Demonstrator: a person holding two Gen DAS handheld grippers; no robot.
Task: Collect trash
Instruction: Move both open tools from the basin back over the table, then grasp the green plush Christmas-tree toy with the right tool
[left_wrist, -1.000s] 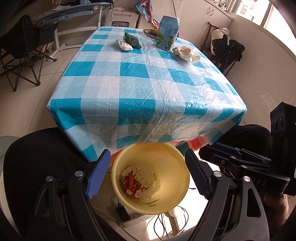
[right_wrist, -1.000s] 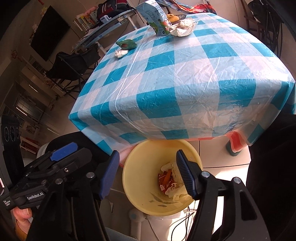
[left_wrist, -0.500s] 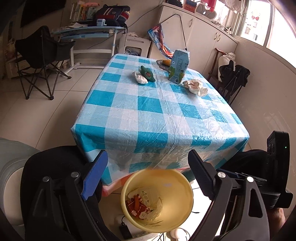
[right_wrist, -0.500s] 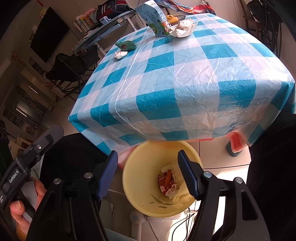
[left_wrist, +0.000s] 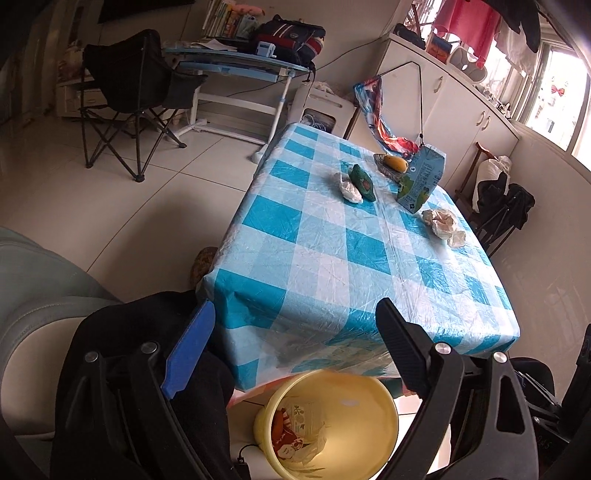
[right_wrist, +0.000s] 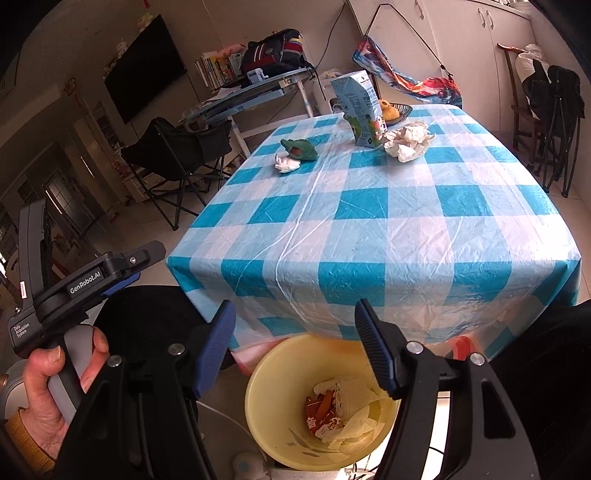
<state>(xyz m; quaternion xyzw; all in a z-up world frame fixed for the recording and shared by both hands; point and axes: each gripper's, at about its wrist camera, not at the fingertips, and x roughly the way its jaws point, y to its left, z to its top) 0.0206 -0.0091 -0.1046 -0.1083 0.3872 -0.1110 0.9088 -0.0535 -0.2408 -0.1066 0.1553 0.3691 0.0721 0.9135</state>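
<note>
Right wrist view: checked bench (right_wrist: 369, 221) fills mid frame, near half bare. Yellow bin (right_wrist: 273, 373) sits low centre on the floor below its near edge, wrappers already inside. Trash still on the bench, all upper frame at the far end: milk carton (right_wrist: 360, 107) upright, crumpled paper (right_wrist: 406, 142) touching its right side, small white wad (right_wrist: 286, 164) against a green toy (right_wrist: 301, 149). Right tongs (right_wrist: 295, 349) released, nothing between; left tongs (left_wrist: 295, 339) released too, wide and empty. Next step, I judge: reach far, take the paper first since it crushes easily, pinch at its middle, avoid tipping the carton.
</note>
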